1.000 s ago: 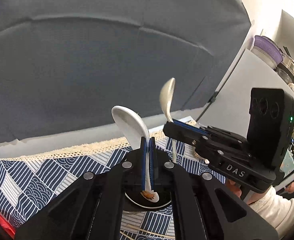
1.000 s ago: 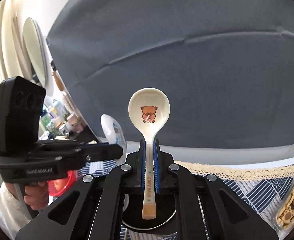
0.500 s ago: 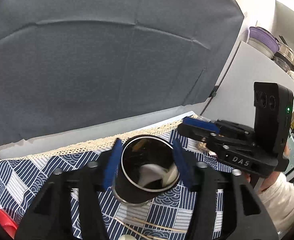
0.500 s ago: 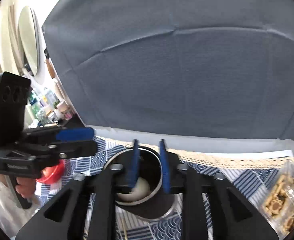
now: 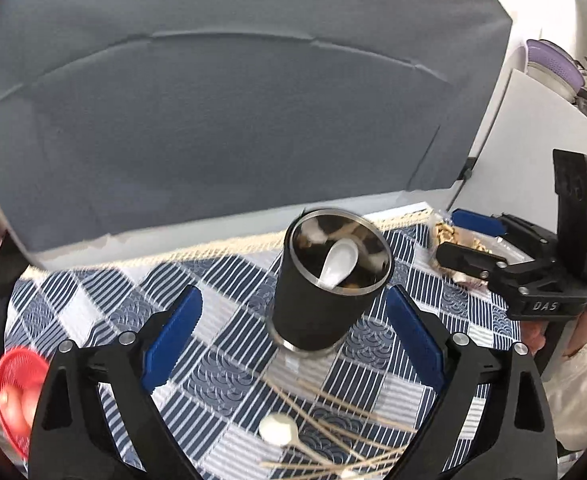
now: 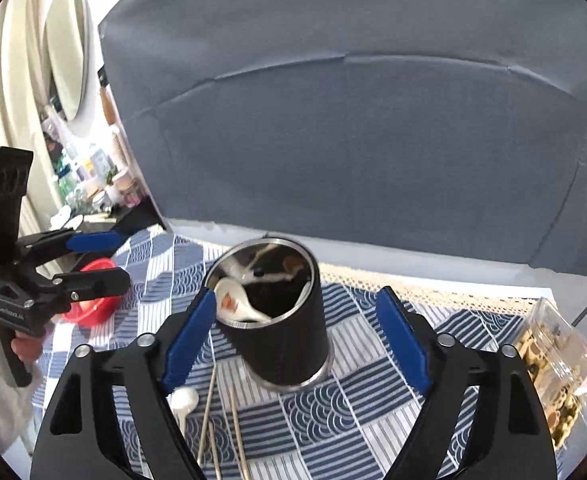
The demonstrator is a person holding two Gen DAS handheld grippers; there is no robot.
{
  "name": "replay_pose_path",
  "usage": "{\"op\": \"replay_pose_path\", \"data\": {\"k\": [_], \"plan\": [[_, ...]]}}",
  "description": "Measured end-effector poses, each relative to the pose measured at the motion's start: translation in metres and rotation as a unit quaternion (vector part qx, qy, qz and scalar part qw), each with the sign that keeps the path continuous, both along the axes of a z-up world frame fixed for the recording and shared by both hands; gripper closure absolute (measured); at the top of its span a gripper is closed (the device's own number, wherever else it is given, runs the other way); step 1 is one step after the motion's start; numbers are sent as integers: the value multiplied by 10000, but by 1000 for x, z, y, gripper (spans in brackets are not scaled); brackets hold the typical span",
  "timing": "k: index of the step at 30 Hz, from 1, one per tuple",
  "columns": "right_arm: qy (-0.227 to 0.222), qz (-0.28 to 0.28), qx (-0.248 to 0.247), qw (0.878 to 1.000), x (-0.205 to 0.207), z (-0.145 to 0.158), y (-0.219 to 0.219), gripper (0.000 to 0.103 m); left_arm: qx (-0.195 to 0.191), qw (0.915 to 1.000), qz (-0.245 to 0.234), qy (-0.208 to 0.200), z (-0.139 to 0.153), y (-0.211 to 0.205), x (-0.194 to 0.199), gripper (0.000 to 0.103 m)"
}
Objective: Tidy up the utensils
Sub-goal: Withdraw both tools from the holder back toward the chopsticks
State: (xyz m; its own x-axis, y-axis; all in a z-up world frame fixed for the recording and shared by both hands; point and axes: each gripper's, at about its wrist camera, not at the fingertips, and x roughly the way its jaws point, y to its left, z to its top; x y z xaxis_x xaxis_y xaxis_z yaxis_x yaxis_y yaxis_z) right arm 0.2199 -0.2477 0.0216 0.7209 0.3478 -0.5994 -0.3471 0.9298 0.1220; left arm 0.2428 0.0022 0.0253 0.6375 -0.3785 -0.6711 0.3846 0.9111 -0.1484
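A black cylindrical holder (image 5: 319, 304) with a steel rim stands on the blue patterned cloth; it also shows in the right wrist view (image 6: 281, 332). White ceramic spoons lie inside it, one bowl up (image 5: 339, 264), one with a bear print (image 6: 233, 300). My left gripper (image 5: 293, 328) is open and empty, drawn back in front of the holder. My right gripper (image 6: 295, 340) is open and empty, its fingers either side of the holder without touching. Thin wooden chopsticks (image 5: 333, 436) and a small white spoon (image 5: 277, 430) lie on the cloth near me.
A red bowl (image 5: 13, 392) sits at the left edge of the cloth (image 5: 105, 292). A clear box of small brown pieces (image 6: 553, 364) stands at the right. A grey backdrop (image 5: 253, 120) rises behind the table. Shelves with clutter (image 6: 89, 184) are far left.
Both grippers let go of their spoons, which dropped into the holder. Both opened wide and pulled back and up from the holder.
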Motion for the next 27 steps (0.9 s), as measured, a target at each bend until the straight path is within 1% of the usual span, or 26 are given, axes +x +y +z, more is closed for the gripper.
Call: {"op": "replay_pose_path", "data": {"k": [2, 6, 9, 15, 19, 23, 27], "plan": [[31, 60, -56, 10000, -9, -2, 1, 19, 43, 9999, 128, 53, -5, 4, -9, 10], [81, 109, -272, 9995, -24, -8, 5, 18, 150, 9993, 323, 120, -14, 9, -28, 8], [105, 137, -345, 9993, -37, -12, 4, 18, 245, 9986, 439, 161, -20, 14, -40, 7], [176, 176, -385, 9989, -56, -19, 1, 17, 336, 9970, 604, 339, -34, 19, -67, 7], [141, 220, -276, 9993, -71, -19, -1, 17, 394, 9955, 741, 436, -43, 22, -85, 6], [195, 352, -417, 9983, -83, -24, 1, 17, 451, 9934, 888, 568, -54, 25, -101, 6], [315, 480, -517, 9970, -97, -36, 3, 17, 492, 9908, 1066, 671, -68, 27, -119, 6]]}}
